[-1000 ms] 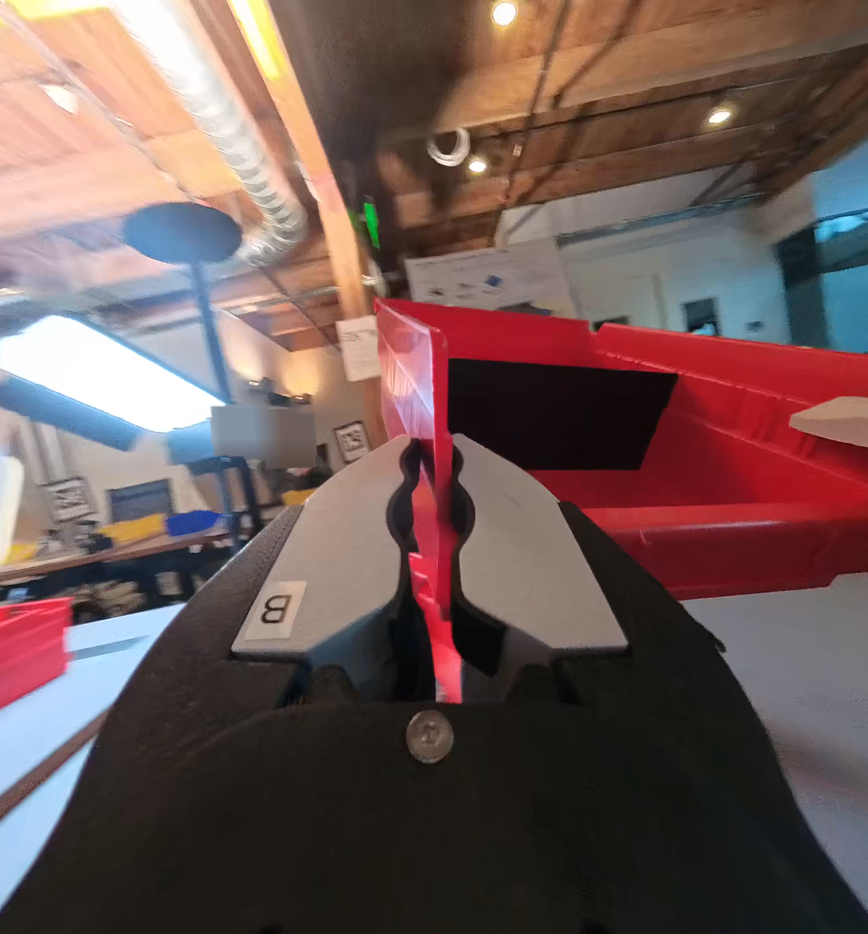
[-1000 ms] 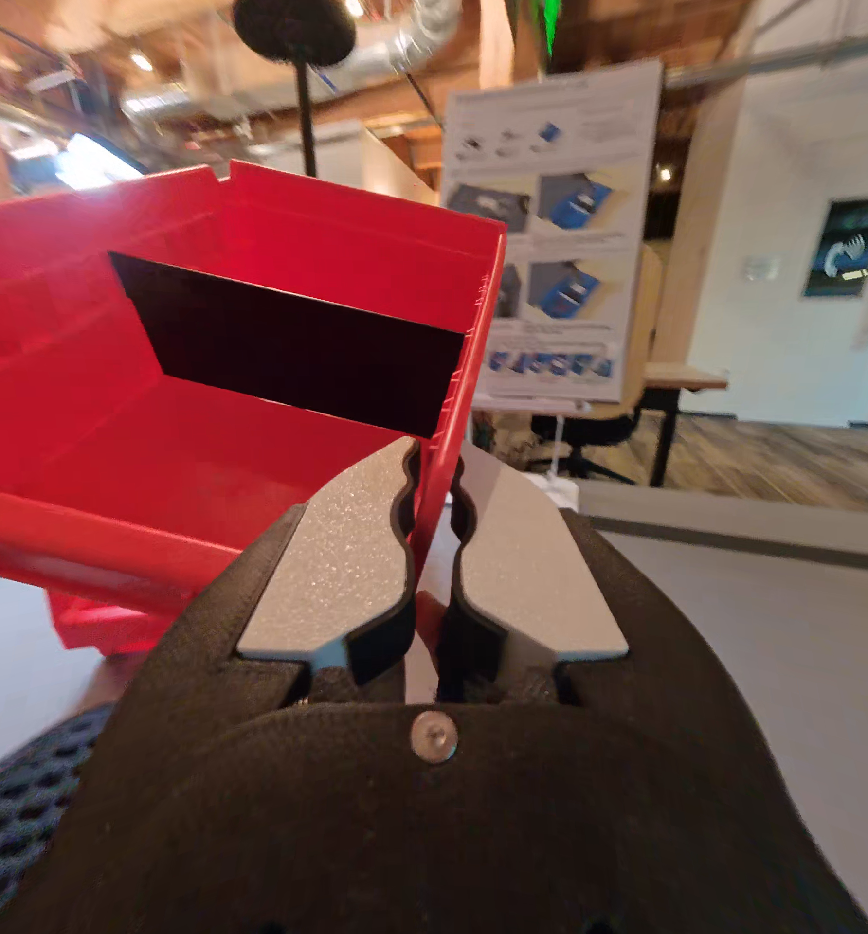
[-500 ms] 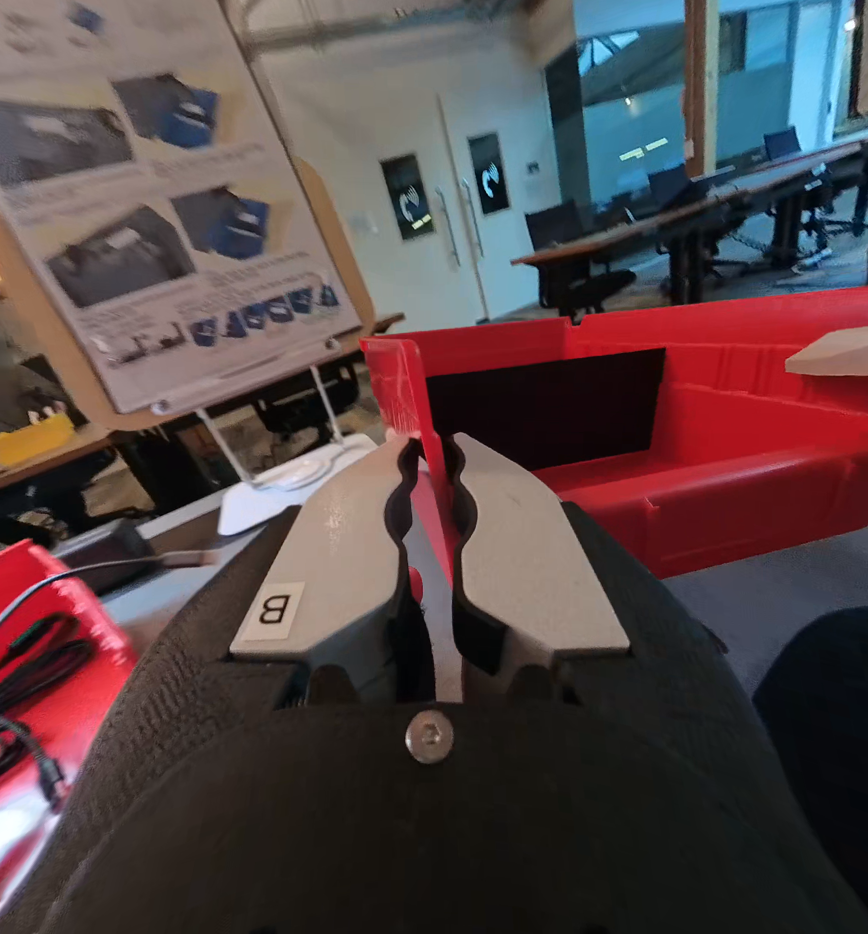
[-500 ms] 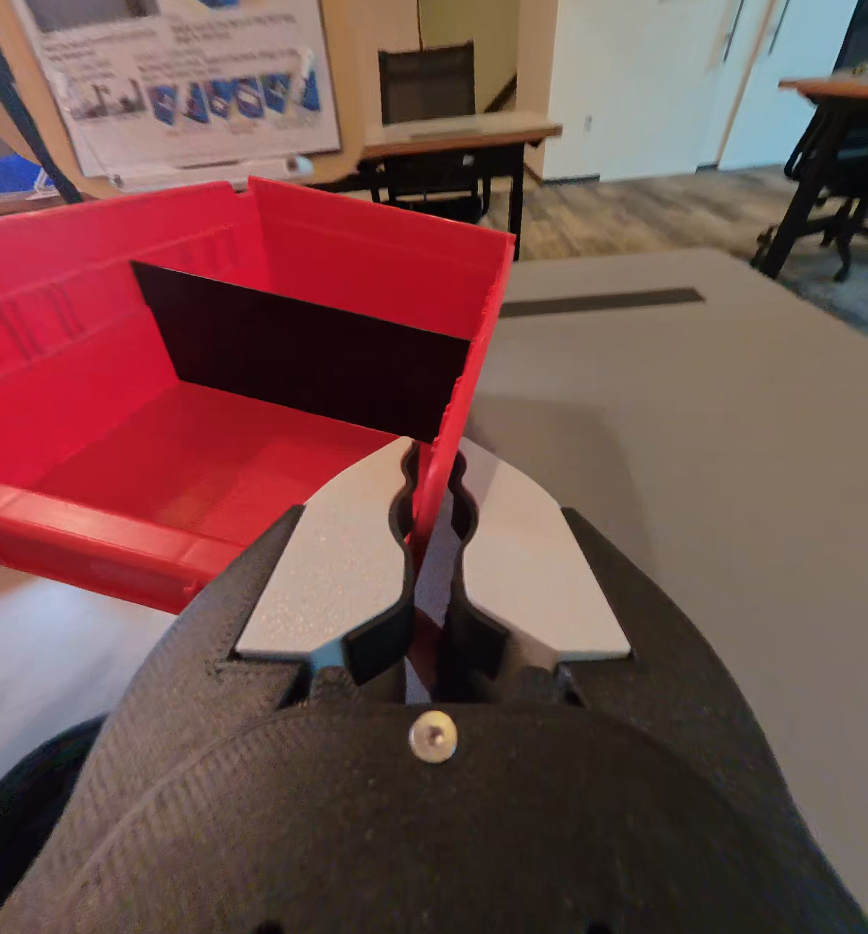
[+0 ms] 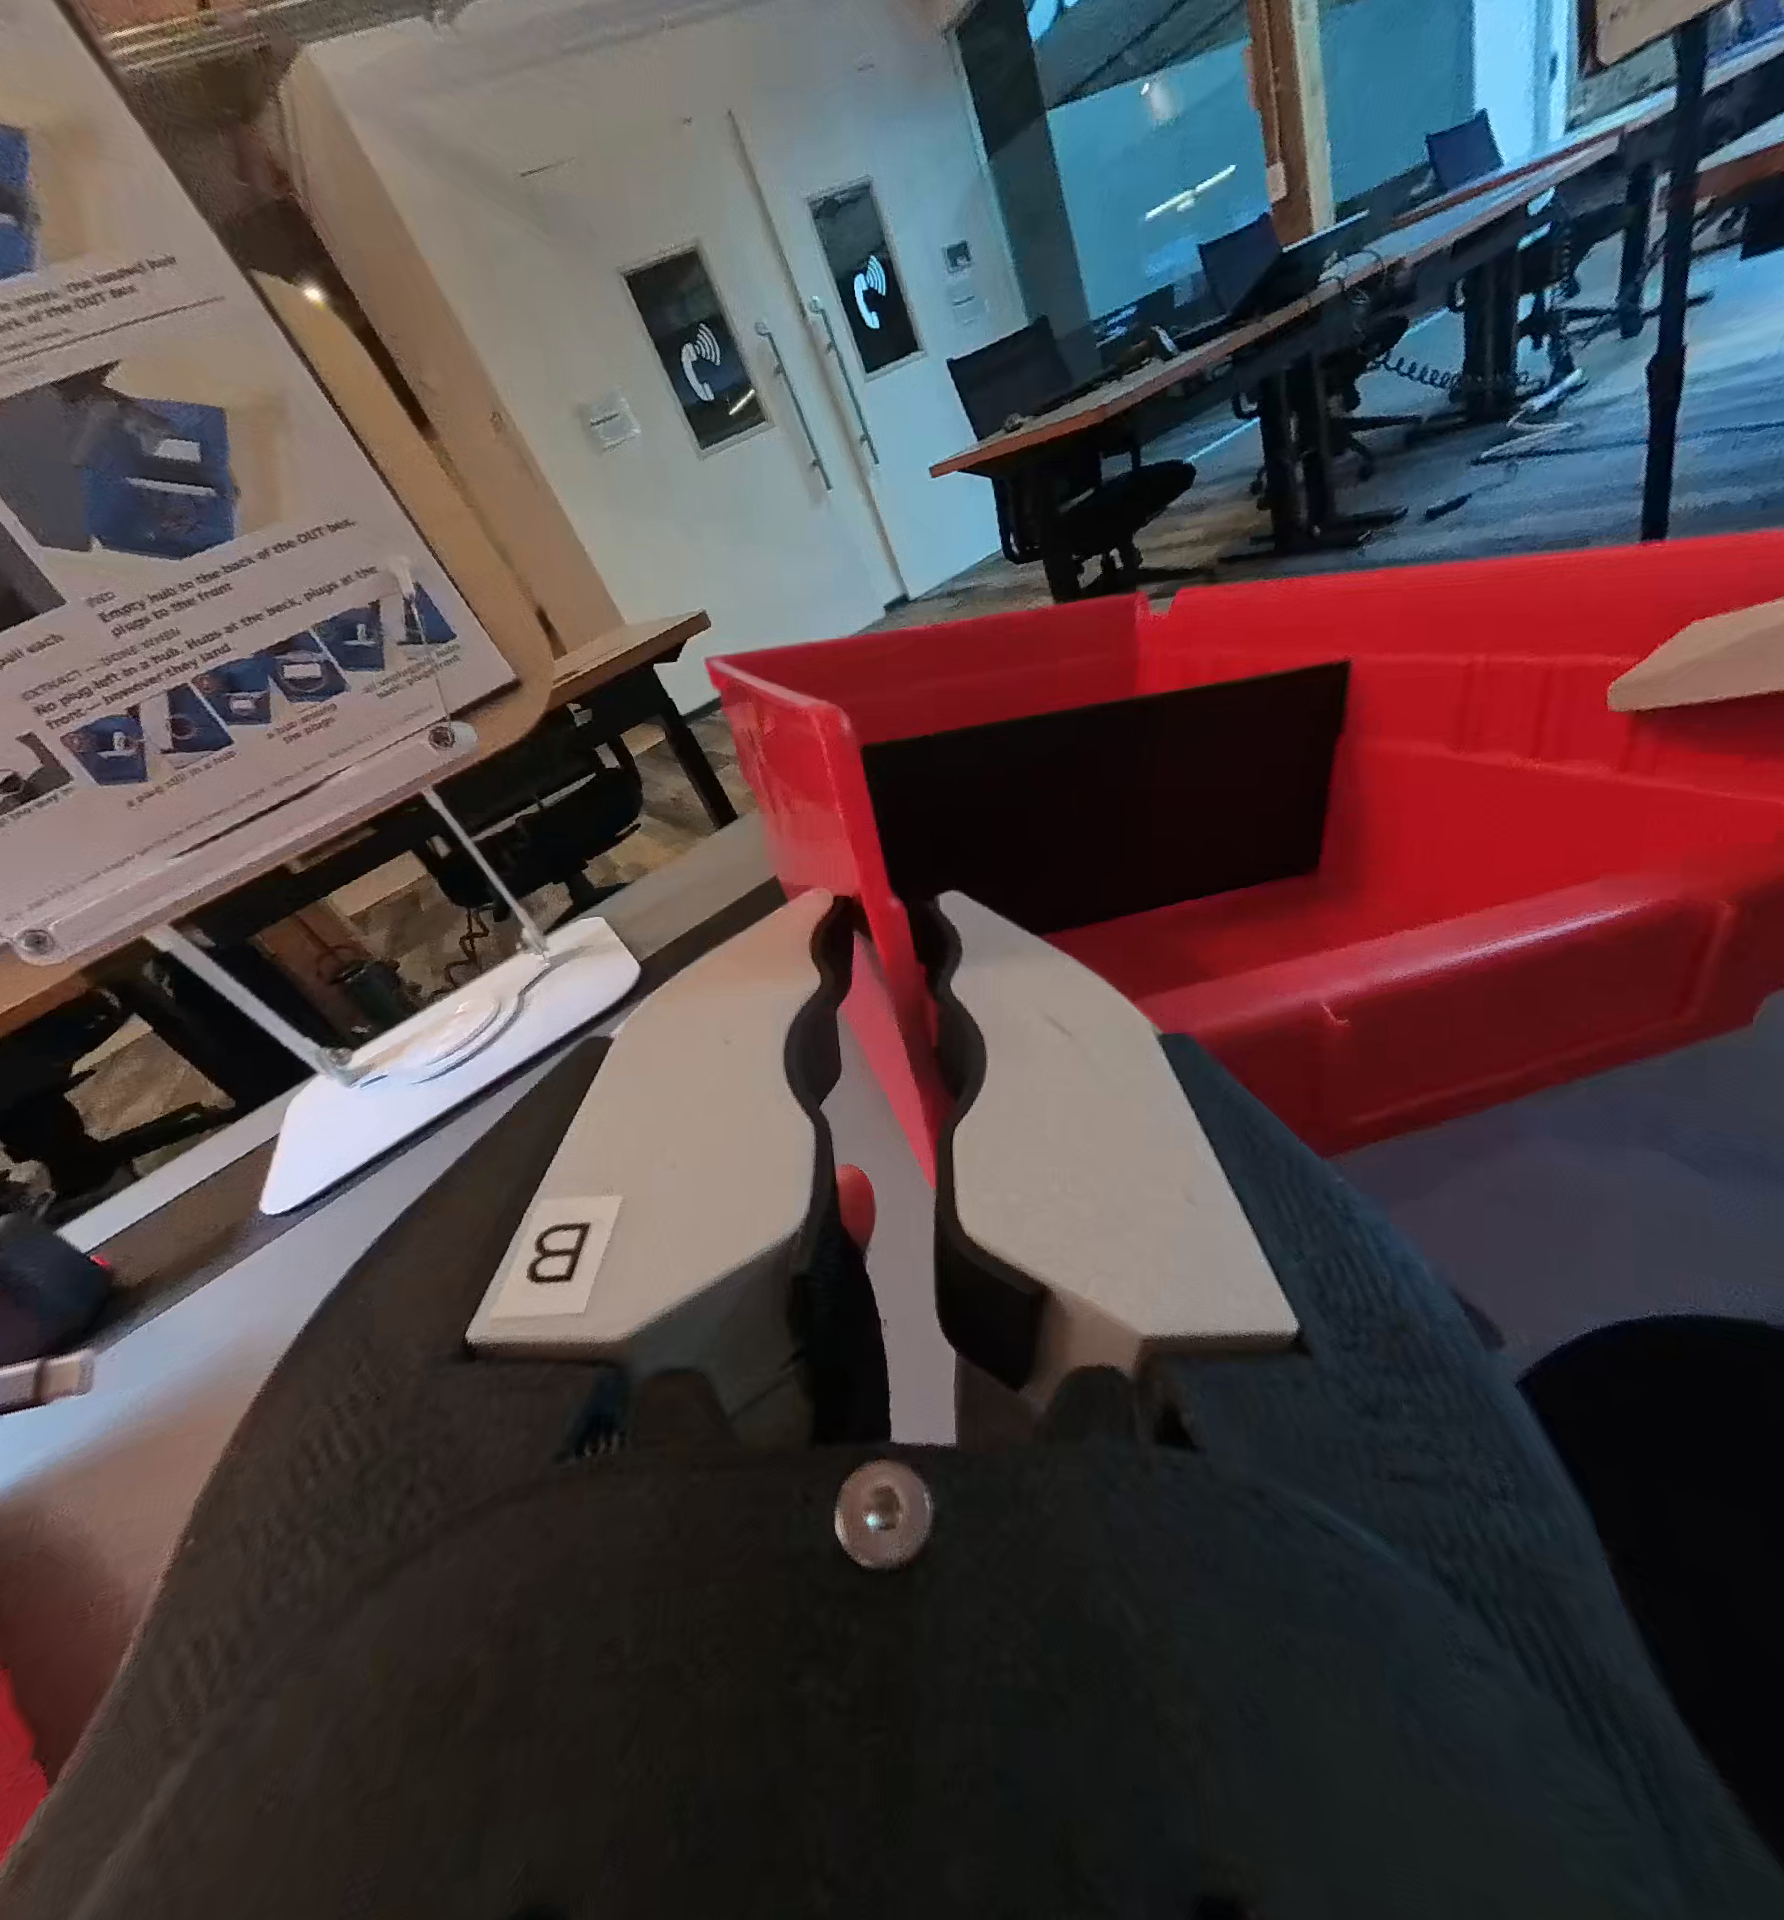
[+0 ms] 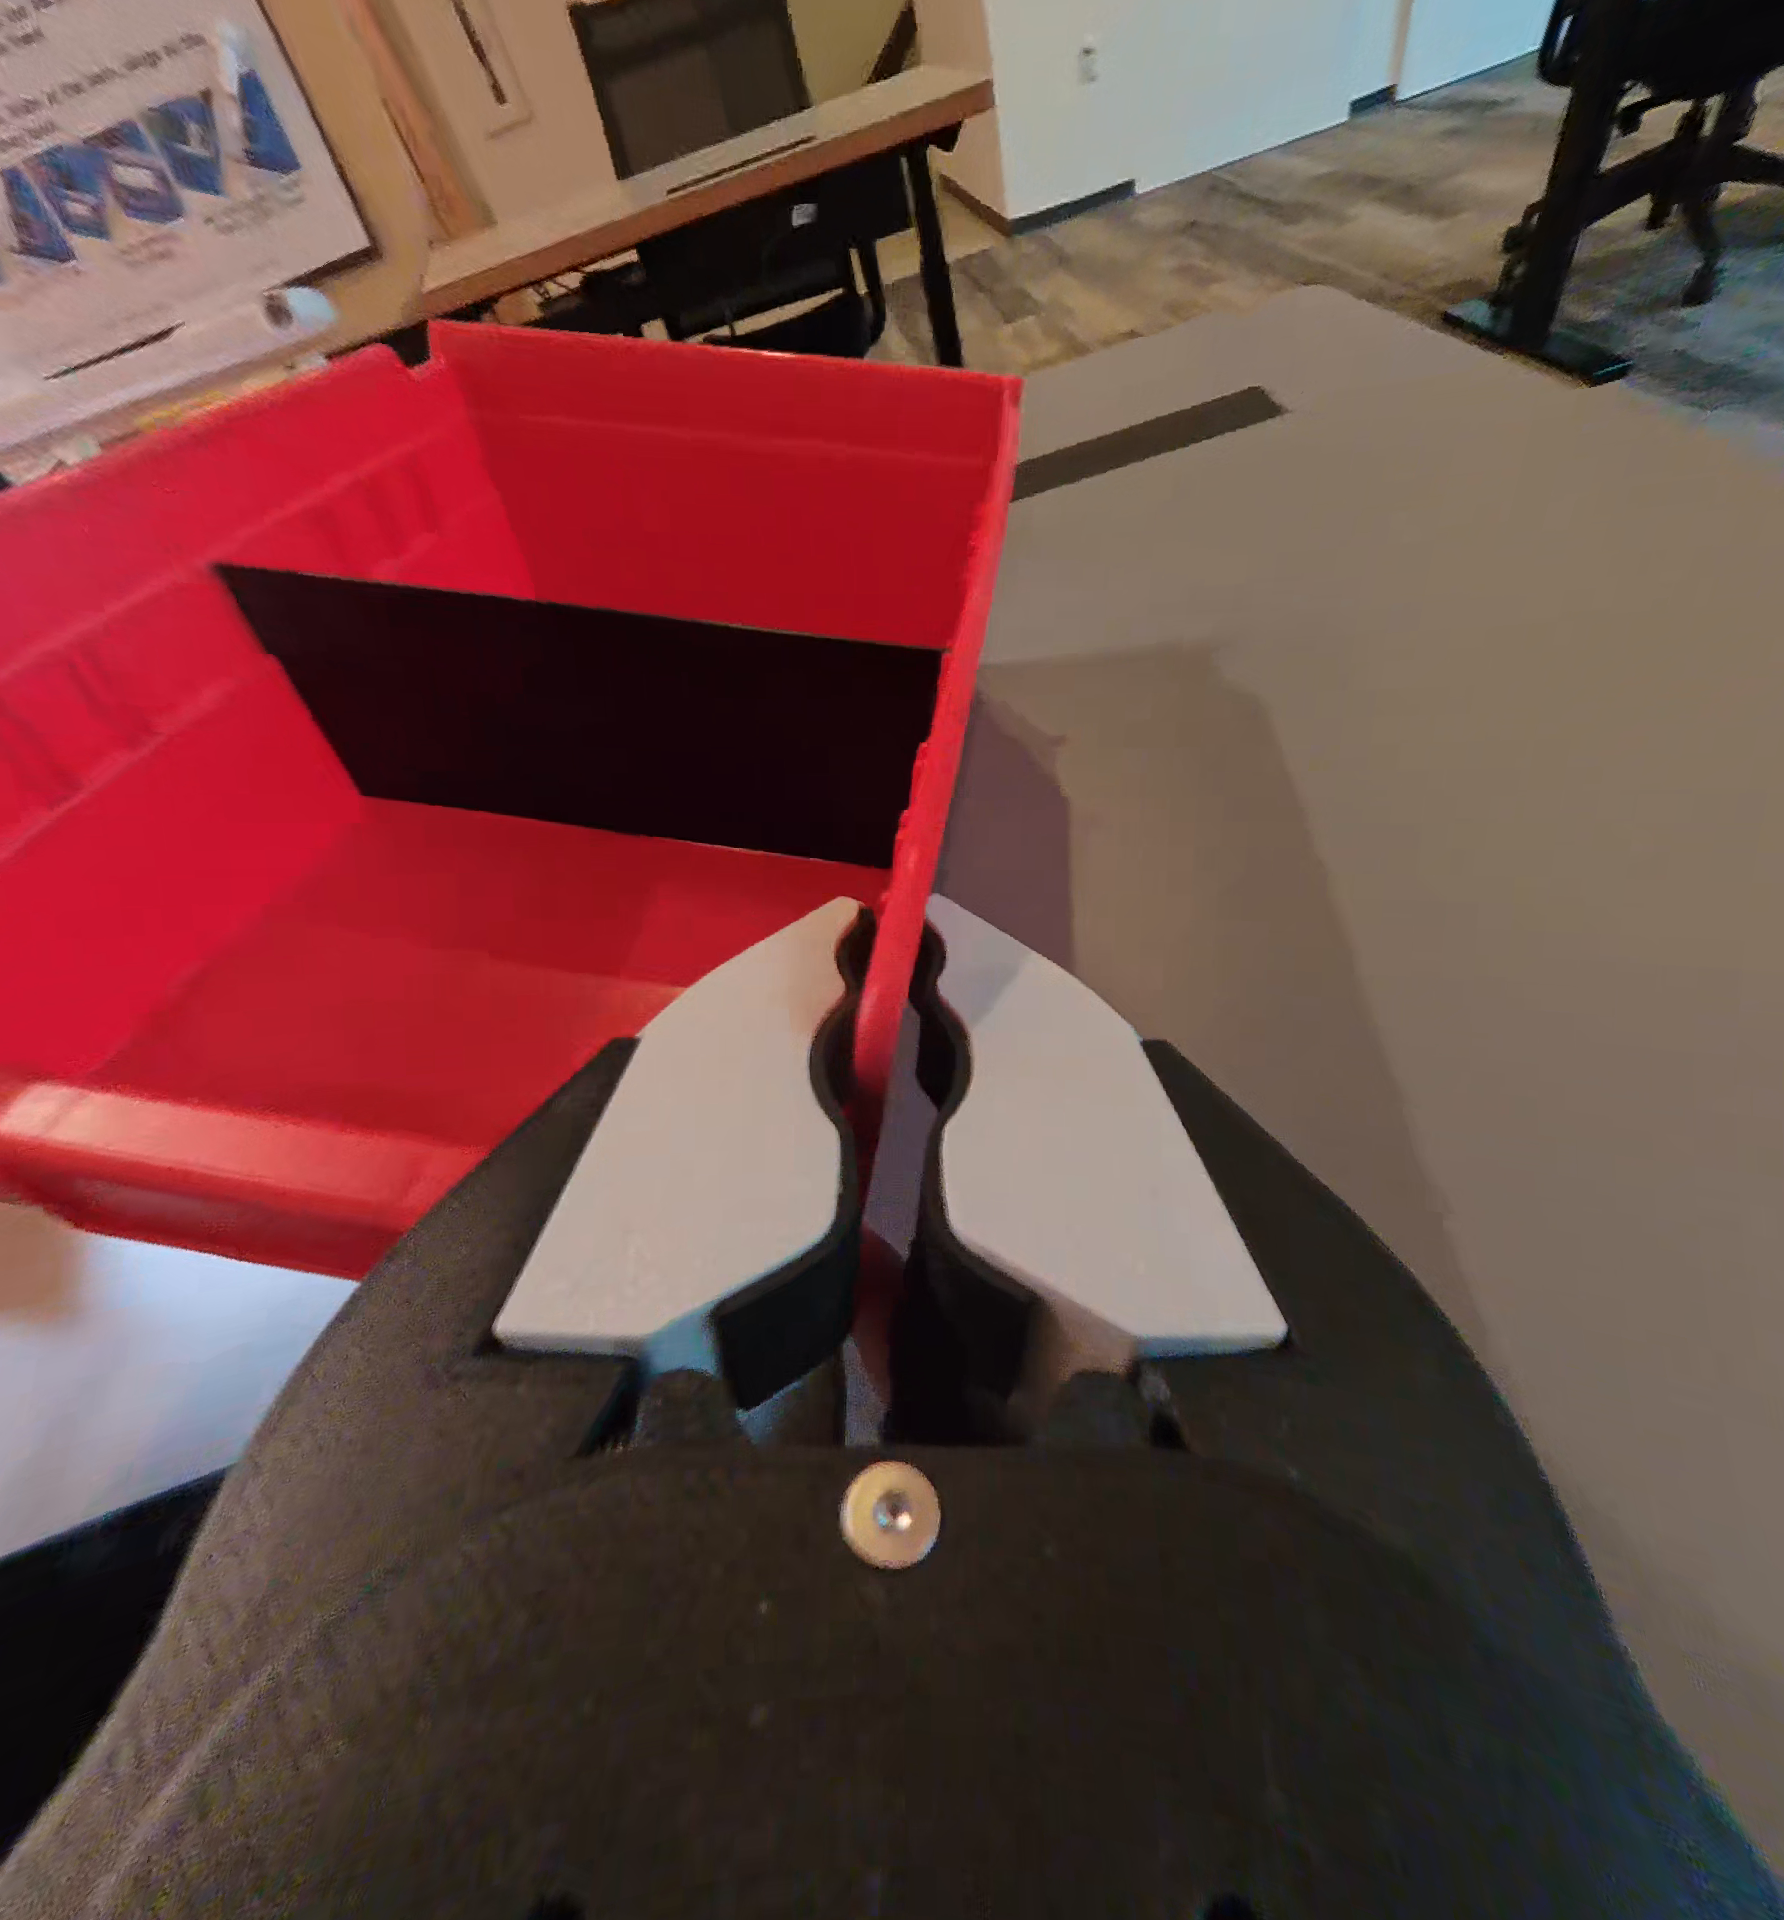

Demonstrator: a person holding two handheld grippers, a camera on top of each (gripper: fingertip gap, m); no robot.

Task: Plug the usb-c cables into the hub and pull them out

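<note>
Left claw [image 5: 883, 940]: nearly closed, pinching bin [image 5: 1490, 935] wall.
Right claw [image 6: 893, 940]: same, opposite wall.
Bin: centre frame between claws, held crosswise.

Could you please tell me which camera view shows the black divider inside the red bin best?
The right wrist view: it looks down into the red bin, showing the black divider spanning it wall to wall. The left wrist view sees the divider lower, at a flatter angle.
</note>
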